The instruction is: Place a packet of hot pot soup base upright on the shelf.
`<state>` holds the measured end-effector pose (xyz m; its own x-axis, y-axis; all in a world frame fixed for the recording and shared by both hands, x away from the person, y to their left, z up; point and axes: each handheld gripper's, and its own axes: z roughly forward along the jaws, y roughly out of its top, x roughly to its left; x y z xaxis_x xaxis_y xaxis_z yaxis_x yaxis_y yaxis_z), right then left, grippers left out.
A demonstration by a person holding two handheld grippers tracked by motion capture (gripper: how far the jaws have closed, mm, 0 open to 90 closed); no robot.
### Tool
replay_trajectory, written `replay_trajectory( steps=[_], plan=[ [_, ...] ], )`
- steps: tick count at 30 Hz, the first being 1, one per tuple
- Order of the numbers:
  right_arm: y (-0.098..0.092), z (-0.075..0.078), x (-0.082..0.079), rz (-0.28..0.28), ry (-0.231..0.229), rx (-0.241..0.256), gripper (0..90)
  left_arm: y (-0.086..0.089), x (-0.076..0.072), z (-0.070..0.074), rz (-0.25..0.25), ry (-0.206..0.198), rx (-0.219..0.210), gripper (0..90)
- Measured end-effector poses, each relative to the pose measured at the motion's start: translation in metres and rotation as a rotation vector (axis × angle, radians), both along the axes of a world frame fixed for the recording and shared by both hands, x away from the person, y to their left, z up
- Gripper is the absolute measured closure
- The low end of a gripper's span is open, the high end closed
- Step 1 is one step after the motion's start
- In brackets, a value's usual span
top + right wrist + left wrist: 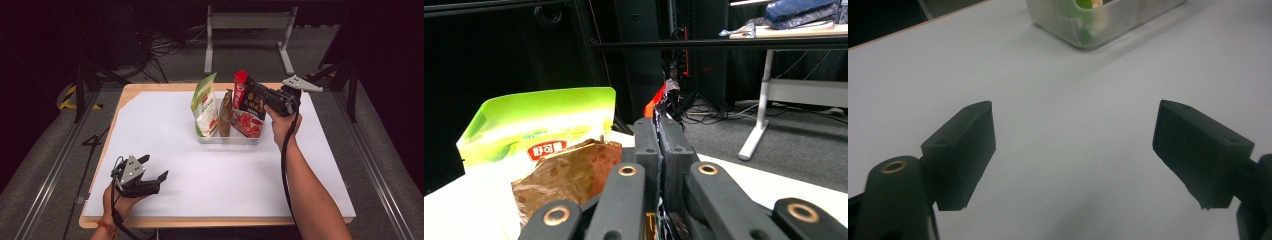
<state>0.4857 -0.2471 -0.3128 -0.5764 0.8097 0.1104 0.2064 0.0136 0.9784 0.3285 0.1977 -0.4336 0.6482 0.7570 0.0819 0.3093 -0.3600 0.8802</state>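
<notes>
White paper covers the table (165,130), and behind it the room is dark with cables on the floor. The right gripper (256,95) is clamped on the top edge of the red pack (247,107), which stands in the clear tray (227,140) at the right end, touching the brown pack (225,114); the green pack (205,105) stands to the left. The left gripper (152,167) rests on the paper with jaws wide apart, well away from the tray. The grip is thin and high, so the red pack can slip or tear. If it drags against the brown pack, that one may tip over, and the light tray may shift, because nothing holds it.
</notes>
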Motion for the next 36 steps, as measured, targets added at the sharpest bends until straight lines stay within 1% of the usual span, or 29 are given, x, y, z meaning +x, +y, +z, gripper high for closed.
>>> replay_trajectory(
  steps=[1, 4, 6, 8, 10, 14, 20, 21, 25, 28, 29, 31, 36],
  plan=[
    [0.000, 0.000, 0.000, -0.002, 0.001, 0.000, 88.1, 0.000, 0.000, 0.000, 0.000, 0.006, 0.001, 18.2],
    [0.000, -0.001, -0.003, -0.001, -0.002, -0.014, 88.0, -0.001, 0.000, -0.001, -0.003, 0.001, 0.008, 18.1],
    [0.000, -0.002, -0.004, -0.004, -0.004, -0.014, 88.0, -0.001, -0.001, -0.001, -0.003, 0.001, 0.004, 18.1],
    [-0.001, -0.002, -0.005, -0.006, 0.001, -0.014, 87.8, -0.001, -0.001, 0.000, -0.004, 0.001, 0.010, 18.1],
    [-0.002, -0.002, -0.006, -0.009, 0.003, -0.026, 87.8, -0.002, -0.001, 0.000, -0.006, 0.003, 0.017, 18.0],
    [-0.005, -0.002, -0.009, -0.003, 0.008, -0.034, 87.7, -0.003, 0.000, -0.001, -0.002, 0.005, 0.023, 18.0],
    [-0.008, -0.004, -0.011, -0.002, 0.014, -0.032, 87.3, -0.002, 0.000, -0.001, 0.001, 0.006, 0.023, 18.0],
    [-0.009, -0.004, -0.012, -0.001, 0.020, -0.039, 87.0, -0.002, 0.000, -0.001, -0.001, 0.006, 0.028, 18.0],
    [-0.009, -0.003, -0.014, 0.000, 0.020, -0.057, 86.2, -0.003, 0.000, -0.001, -0.001, 0.005, 0.029, 17.9],
    [-0.008, -0.003, -0.015, 0.004, 0.019, -0.068, 85.5, -0.005, 0.000, -0.002, -0.007, 0.011, 0.036, 18.0],
    [-0.009, -0.003, -0.016, 0.022, 0.024, -0.066, 85.4, -0.006, 0.000, -0.003, -0.004, 0.013, 0.040, 18.0],
    [-0.010, -0.003, -0.017, 0.032, 0.030, -0.066, 85.0, -0.006, 0.000, -0.003, -0.006, 0.009, 0.048, 18.0],
    [-0.011, -0.002, -0.018, 0.030, 0.033, -0.077, 83.8, -0.006, 0.001, -0.004, -0.006, 0.022, 0.047, 18.0]
  ],
)
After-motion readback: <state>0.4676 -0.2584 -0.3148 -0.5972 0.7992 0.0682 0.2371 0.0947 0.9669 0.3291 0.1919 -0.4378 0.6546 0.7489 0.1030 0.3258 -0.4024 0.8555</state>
